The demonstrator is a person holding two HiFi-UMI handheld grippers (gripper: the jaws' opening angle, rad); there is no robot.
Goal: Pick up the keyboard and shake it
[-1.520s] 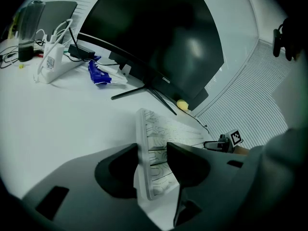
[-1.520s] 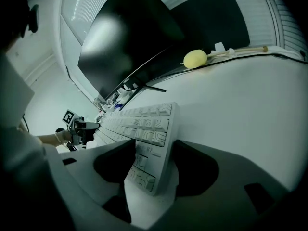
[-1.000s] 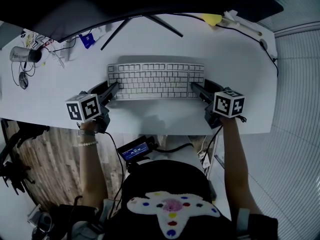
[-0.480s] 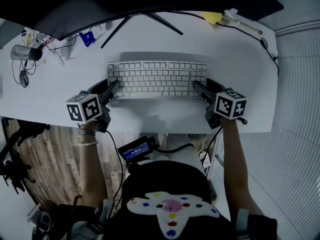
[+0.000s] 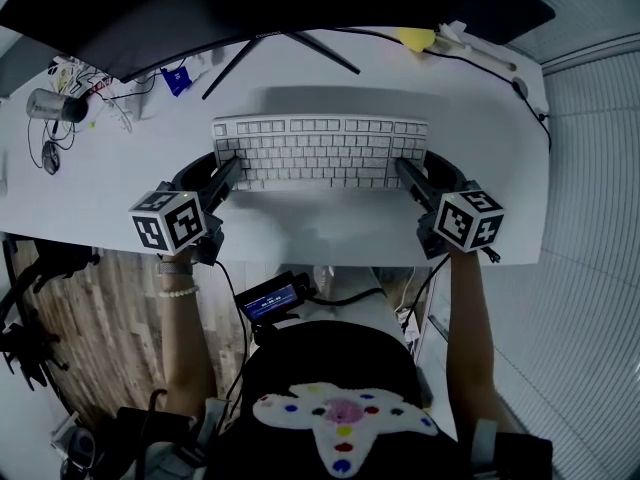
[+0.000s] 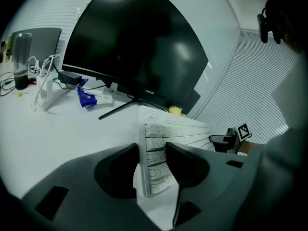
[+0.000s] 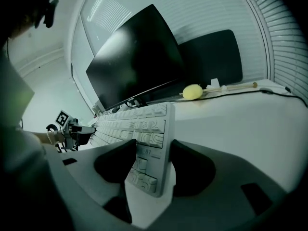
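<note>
I have the left gripper (image 5: 226,172) clenched on the left short end of the white keyboard (image 5: 318,153), and the right gripper (image 5: 404,168) clenched on its right short end; in each gripper view one dark jaw presses the key face and the other the underside, with the keyboard's edge filling the gap between them. From the head view the keyboard spans straight across between the two grippers, keys up, over the white desk (image 5: 100,193); a soft shadow falls on the desk apart from its far and near edges (so I read it as held off the surface, not resting). The dark curved monitor (image 5: 200,13) stands behind it, its thin stand legs (image 5: 290,48) splayed toward the keyboard; a yellow lump (image 5: 415,38) lies at the far right by a cable, and a blue packet (image 5: 176,76) lies far left beside a white power strip (image 6: 45,88) and a dark tumbler (image 6: 20,64).
</note>
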